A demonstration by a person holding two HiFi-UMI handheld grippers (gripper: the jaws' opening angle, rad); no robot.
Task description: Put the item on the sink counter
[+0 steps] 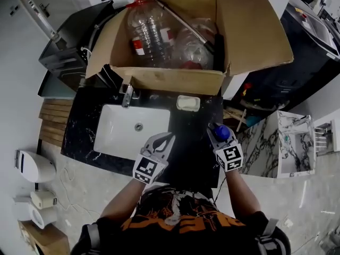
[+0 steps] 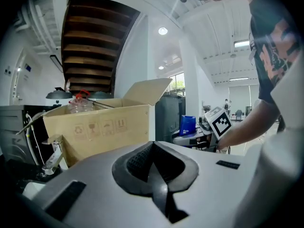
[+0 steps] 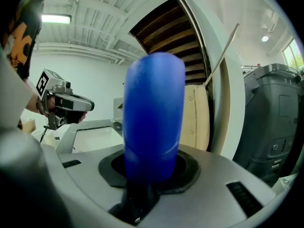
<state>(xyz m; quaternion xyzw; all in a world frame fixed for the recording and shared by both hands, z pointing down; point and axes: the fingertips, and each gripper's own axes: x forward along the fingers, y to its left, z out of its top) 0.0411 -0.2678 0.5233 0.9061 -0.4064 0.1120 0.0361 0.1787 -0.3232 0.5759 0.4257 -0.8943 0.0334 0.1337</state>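
My right gripper is shut on a blue, round-ended item that stands up between its jaws. In the right gripper view the blue item fills the middle and hides the jaw tips. It hangs over the right part of the black marble sink counter, near the front edge. To its left my left gripper is shut with nothing in it, over the counter beside the white basin. In the left gripper view my left gripper shows its pads meeting.
A big open cardboard box with clear plastic bottles stands along the back of the counter. A chrome faucet and a white soap dish sit in front of it. A marble shelf unit is at the right.
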